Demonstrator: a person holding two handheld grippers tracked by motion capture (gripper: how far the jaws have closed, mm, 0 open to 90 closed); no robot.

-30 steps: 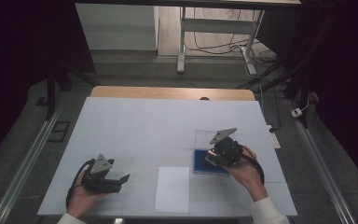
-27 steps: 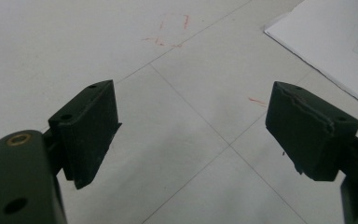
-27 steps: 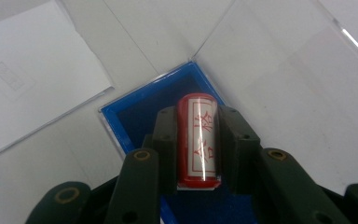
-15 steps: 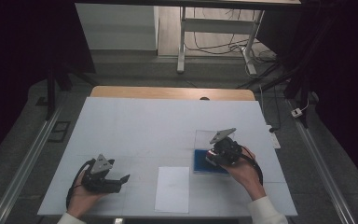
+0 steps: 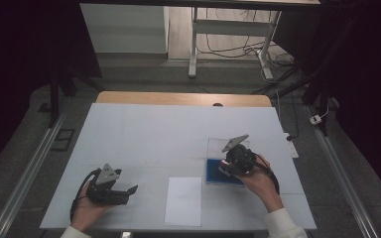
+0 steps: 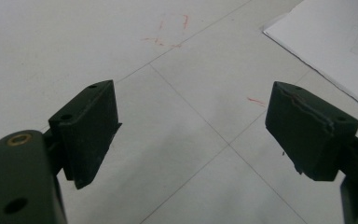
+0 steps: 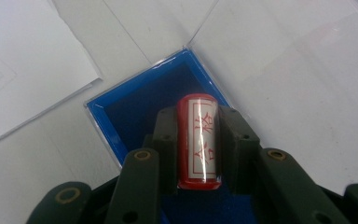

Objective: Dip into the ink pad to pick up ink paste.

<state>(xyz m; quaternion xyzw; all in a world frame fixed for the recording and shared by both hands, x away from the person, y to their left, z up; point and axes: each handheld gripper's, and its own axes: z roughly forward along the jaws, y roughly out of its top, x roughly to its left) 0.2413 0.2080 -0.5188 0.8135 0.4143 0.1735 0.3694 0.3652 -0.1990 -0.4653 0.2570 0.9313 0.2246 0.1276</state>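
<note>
The right gripper (image 7: 200, 140) has its jaws closed on a small red stamp (image 7: 200, 140), a short cylinder with a white label of red characters along its side. The stamp's long axis runs in line with the jaws, its rounded far end pointing away from the hand and down towards the open blue box (image 7: 121, 116) just beneath it. In the high view the right gripper (image 5: 228, 166) hovers over that blue box (image 5: 213, 174) at the right of the white desk (image 5: 149, 129), with the box's clear lid (image 5: 218, 146) lying flat just beyond it. A white sheet of paper (image 5: 183, 201) lies near the desk's front edge, between the two hands. The left gripper (image 5: 126, 191) rests at the front left, well apart from the box, its jaws wide open with nothing between them over bare desk (image 6: 191, 116).
</note>
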